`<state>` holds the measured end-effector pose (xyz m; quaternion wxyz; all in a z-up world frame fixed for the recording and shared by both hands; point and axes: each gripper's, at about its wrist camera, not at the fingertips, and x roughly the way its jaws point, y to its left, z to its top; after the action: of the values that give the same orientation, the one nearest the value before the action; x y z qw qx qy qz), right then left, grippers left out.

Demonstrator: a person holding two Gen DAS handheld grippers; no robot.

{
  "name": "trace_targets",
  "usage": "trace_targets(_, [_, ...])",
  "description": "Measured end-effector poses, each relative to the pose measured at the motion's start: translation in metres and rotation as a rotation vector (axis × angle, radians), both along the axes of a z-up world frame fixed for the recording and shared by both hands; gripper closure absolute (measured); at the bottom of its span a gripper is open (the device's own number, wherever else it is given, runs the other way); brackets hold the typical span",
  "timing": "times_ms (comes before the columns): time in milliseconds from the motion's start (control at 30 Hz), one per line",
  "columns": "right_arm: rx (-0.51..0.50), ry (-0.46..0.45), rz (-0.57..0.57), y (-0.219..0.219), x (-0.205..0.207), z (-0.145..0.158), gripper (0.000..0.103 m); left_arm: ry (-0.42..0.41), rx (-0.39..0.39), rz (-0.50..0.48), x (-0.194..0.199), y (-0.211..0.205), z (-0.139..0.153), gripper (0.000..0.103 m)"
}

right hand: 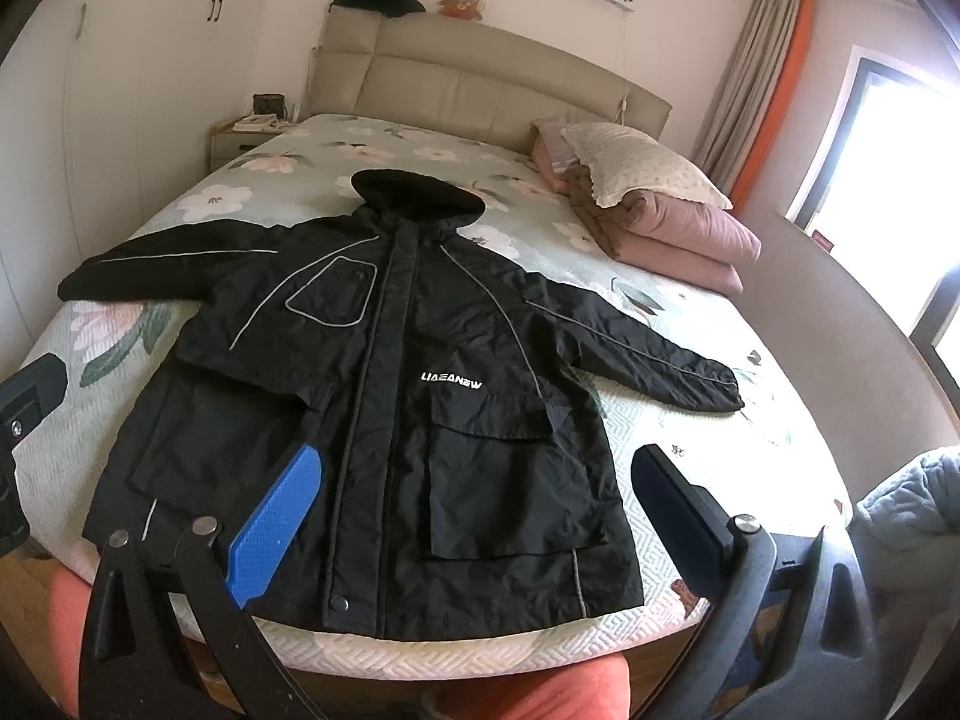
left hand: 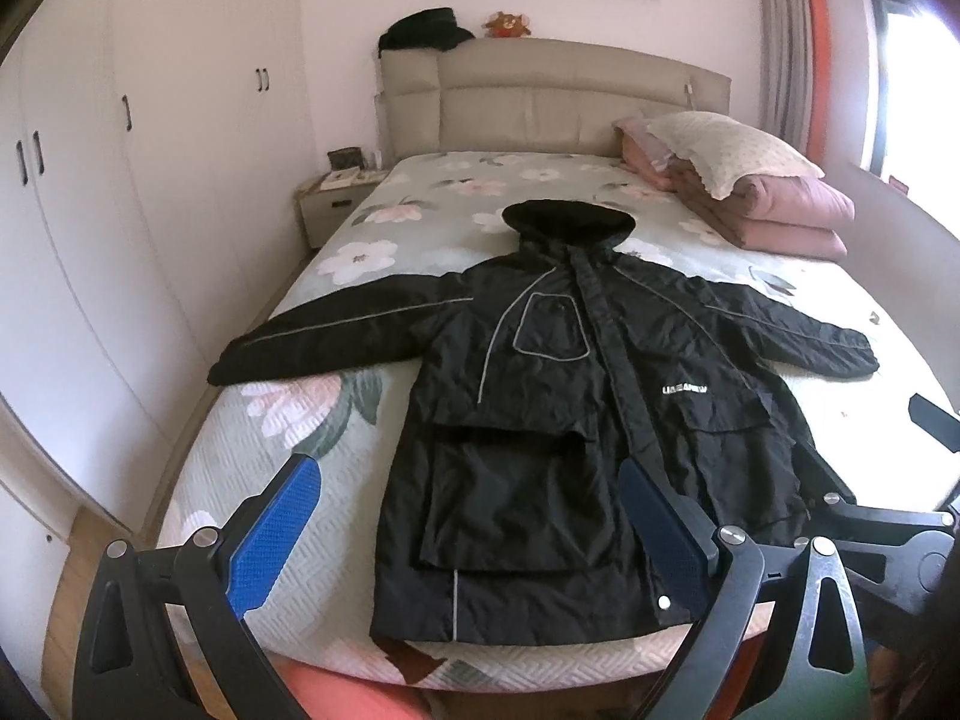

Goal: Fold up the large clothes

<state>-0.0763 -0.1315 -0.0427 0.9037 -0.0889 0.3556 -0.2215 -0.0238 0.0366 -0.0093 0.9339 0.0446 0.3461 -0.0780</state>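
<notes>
Black hooded coat [left hand: 576,396] lies flat, front up, sleeves spread, on the bed.

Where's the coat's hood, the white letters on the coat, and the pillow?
hood [left hand: 561,222], left wrist view, on its dark fuzzy middle.
white letters [right hand: 450,382], right wrist view, middle of the word on the coat's chest.
pillow [right hand: 636,171], right wrist view, on its cream top face.

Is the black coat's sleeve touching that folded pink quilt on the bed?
Apart. The right wrist view shows the sleeve ending well short of the pink quilt, with a strip of flowered bedspread between them.
</notes>
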Motion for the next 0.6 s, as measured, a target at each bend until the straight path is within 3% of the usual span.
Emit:
trace_targets(200, [0.001,0.007,-0.002,0.000,0.005,-0.007,0.000,0.018,-0.015,0.010,0.007,0.007,-0.008,0.004])
trace_targets(333, [0.022,0.044,0.020,0.001,0.022,-0.025,0.000,0.021,-0.070,0.016,0.014,0.019,-0.020,0.003])
trace_targets(600, [0.146,0.110,0.157,0.001,0.084,-0.069,0.000,0.038,-0.170,0.153,0.083,0.102,-0.052,0.003])
